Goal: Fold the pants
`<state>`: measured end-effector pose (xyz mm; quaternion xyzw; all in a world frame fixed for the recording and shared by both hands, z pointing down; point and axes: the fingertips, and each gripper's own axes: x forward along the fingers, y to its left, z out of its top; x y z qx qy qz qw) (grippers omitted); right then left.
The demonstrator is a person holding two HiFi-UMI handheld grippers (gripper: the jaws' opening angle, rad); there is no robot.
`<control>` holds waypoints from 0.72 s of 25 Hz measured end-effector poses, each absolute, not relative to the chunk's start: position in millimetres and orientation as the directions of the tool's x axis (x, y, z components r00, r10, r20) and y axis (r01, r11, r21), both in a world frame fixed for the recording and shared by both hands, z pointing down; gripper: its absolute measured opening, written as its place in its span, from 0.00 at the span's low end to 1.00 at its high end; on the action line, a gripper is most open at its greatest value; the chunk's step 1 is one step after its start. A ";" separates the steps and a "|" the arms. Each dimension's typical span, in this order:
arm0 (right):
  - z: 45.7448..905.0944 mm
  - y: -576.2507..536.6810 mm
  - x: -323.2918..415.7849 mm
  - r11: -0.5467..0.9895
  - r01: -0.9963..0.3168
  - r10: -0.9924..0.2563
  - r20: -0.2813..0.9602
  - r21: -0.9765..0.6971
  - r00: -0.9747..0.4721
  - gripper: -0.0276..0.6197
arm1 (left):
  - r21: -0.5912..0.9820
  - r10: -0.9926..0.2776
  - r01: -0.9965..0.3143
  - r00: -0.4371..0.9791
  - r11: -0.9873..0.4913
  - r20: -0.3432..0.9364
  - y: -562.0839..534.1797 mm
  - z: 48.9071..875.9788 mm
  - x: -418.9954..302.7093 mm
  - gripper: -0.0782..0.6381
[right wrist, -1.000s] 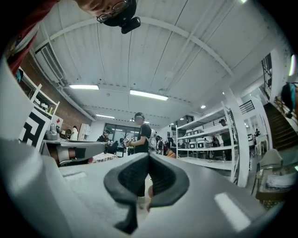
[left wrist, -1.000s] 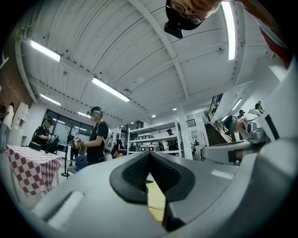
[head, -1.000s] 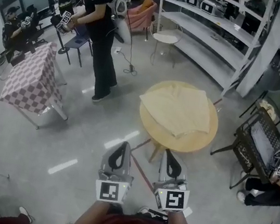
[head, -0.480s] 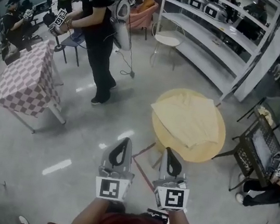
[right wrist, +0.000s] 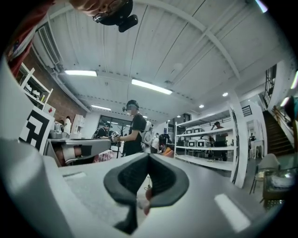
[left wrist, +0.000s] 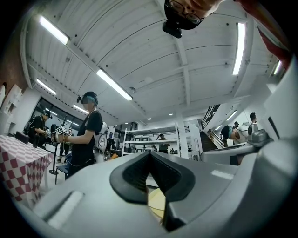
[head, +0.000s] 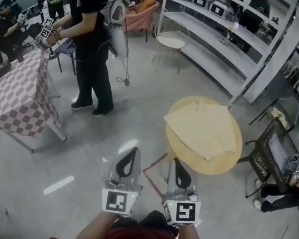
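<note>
The pants [head: 201, 131] lie on the round surface [head: 228, 161]. Folding seems not started: the left gripper [head: 131, 152] and right gripper [head: 178, 163] are well apart from them, fingers closed and empty.

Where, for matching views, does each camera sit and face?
Head view: on the person's head, steeply down at table with pants; forearms, left gripper, right gripper show.
Left gripper view: on the left gripper, tilted upward along its shut jaws; wearer's head overhead.
Right gripper view: on the right gripper, roughly level along shut jaws; wearer's head overhead.
Shared: gripper views both show standing person, shelves.
</note>
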<state>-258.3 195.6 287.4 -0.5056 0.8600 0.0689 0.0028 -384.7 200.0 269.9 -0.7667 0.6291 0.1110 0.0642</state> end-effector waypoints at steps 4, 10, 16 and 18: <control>289.4 178.4 -260.8 0.433 -0.894 -0.893 -0.080 0.119 -0.443 0.04 | 0.048 -0.946 -0.972 0.213 -0.231 -0.244 182.2 276.5 -389.5 0.12; 298.1 139.8 -252.5 0.413 -0.909 -0.903 -0.105 0.061 -0.417 0.04 | 0.030 -0.938 -0.968 0.232 -0.248 -0.258 143.8 278.1 -384.6 0.12; 304.5 93.5 -249.6 0.398 -0.917 -0.910 -0.119 0.008 -0.396 0.04 | -0.001 -0.931 -0.957 0.284 -0.291 -0.229 88.6 283.4 -377.7 0.12; 305.5 77.1 -243.2 0.380 -0.925 -0.919 -0.116 0.000 -0.377 0.04 | -0.009 -0.924 -0.950 0.306 -0.312 -0.231 69.2 283.6 -370.7 0.12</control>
